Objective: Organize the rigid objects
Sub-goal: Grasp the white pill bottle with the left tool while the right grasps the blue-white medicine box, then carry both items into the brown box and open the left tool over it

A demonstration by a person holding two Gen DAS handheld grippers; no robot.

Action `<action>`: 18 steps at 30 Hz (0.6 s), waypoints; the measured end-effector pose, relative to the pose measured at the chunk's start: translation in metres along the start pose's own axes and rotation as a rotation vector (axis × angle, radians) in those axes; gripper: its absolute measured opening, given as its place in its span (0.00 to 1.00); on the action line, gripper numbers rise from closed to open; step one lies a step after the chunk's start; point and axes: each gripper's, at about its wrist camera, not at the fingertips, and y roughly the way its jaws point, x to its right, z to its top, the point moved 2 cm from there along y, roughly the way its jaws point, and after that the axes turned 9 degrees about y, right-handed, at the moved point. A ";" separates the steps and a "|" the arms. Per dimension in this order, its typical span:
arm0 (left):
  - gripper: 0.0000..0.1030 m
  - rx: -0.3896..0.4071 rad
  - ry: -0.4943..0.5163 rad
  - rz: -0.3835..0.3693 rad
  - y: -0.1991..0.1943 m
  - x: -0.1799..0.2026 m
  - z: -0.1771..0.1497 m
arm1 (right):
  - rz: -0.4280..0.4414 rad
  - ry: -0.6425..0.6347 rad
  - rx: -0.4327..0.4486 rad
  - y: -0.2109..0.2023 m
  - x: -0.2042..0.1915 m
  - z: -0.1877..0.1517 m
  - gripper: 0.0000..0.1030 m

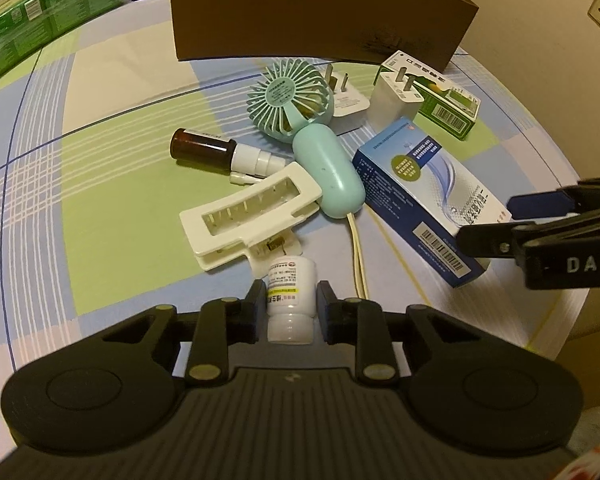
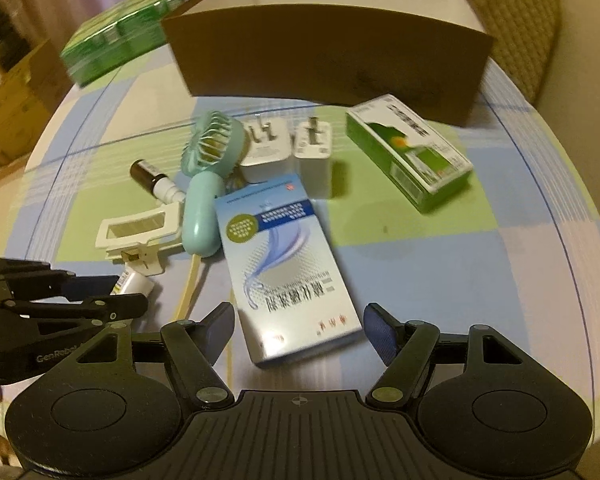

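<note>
- Checked cloth (image 1: 100, 168) in green, blue and cream covers the table, with a brown cardboard box (image 1: 300, 12) standing open at the far side and stacked green cartons (image 1: 40, 16) off to the box's left.
- Just in front of the box lies a huddle of small things: a mint hand fan (image 1: 300, 120), two white plug adapters (image 1: 350, 98) behind the fan's head, and a green-and-white carton (image 1: 440, 100) to the fan's right.
- To the fan's left lies a brown spray bottle (image 1: 220, 150) on its side; a cream hair clip (image 1: 244, 220) rests against the fan's handle.
- A blue-and-white medicine box (image 1: 420, 204) lies flat on the fan's right, touching the handle.
- The left gripper (image 1: 288, 308) has its pads pressed narrow on a small white pill bottle (image 1: 288, 300), which sits just nearer than the hair clip.
- The right gripper (image 2: 300, 328) stands wide, its blue pads (image 2: 380, 332) either side of the medicine box's near end without touching it.
- A pale cord (image 1: 358, 252) runs from the fan's handle, between the pill bottle and the medicine box.
</note>
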 end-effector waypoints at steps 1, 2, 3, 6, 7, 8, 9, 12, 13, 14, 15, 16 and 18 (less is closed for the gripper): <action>0.22 0.000 -0.004 0.001 0.000 0.000 0.000 | 0.000 -0.018 -0.003 0.003 -0.002 0.001 0.66; 0.22 0.000 -0.008 0.003 0.000 0.000 0.000 | 0.001 -0.033 -0.007 0.005 -0.003 0.003 0.66; 0.22 0.000 -0.013 0.006 0.000 0.000 0.000 | 0.003 -0.048 -0.008 0.008 -0.004 0.004 0.66; 0.22 0.000 -0.027 0.008 0.001 -0.001 0.001 | 0.010 -0.092 -0.012 0.015 -0.009 0.009 0.66; 0.22 0.001 -0.031 0.010 0.001 -0.001 0.001 | 0.013 -0.101 -0.016 0.017 -0.009 0.010 0.66; 0.22 0.001 -0.034 0.011 0.002 -0.001 0.002 | 0.015 -0.109 -0.020 0.020 -0.010 0.011 0.66; 0.22 0.002 -0.038 0.013 0.002 0.000 0.002 | 0.017 -0.118 -0.021 0.022 -0.011 0.013 0.66; 0.22 0.002 -0.045 0.015 0.003 0.000 0.004 | 0.025 -0.150 -0.020 0.027 -0.013 0.015 0.66; 0.22 0.002 -0.047 0.016 0.004 0.000 0.004 | 0.026 -0.161 -0.024 0.029 -0.014 0.015 0.66; 0.22 0.002 -0.049 0.017 0.004 0.000 0.005 | 0.026 -0.168 -0.027 0.030 -0.014 0.015 0.66; 0.22 0.001 -0.050 0.018 0.004 0.000 0.005 | 0.030 -0.175 -0.025 0.031 -0.014 0.014 0.65; 0.22 0.001 -0.051 0.019 0.004 0.000 0.005 | 0.033 -0.185 -0.025 0.031 -0.014 0.014 0.63; 0.22 0.000 -0.053 0.021 0.005 0.001 0.005 | 0.036 -0.206 -0.022 0.031 -0.014 0.013 0.60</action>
